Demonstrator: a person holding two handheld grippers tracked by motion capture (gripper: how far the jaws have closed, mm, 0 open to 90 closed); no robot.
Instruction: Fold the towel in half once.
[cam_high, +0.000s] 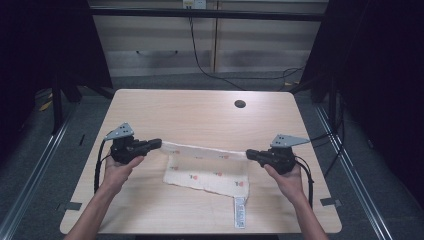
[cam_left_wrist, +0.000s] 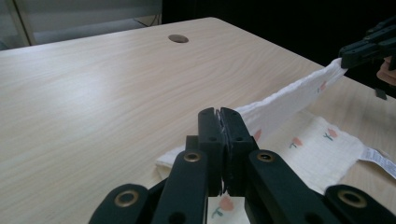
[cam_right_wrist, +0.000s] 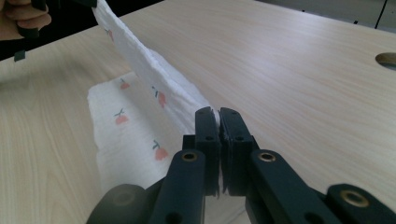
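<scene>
A white cloth (cam_high: 207, 172) with small red fruit prints lies on the wooden table (cam_high: 200, 115). Its far edge is lifted and stretched between both grippers, while the near part rests flat on the wood. My left gripper (cam_high: 159, 143) is shut on the cloth's left corner (cam_left_wrist: 261, 112). My right gripper (cam_high: 248, 154) is shut on the right corner (cam_right_wrist: 159, 88). A white care label (cam_high: 240, 212) sticks out from the cloth's near right corner toward the table's front edge. In the left gripper view the right gripper (cam_left_wrist: 345, 58) pinches the far end of the taut edge.
A round cable hole (cam_high: 240, 104) sits in the table's far right part. Dark curtains stand at both sides, and a black cable (cam_high: 200, 60) runs across the floor behind the table. Bare wood lies beyond the cloth.
</scene>
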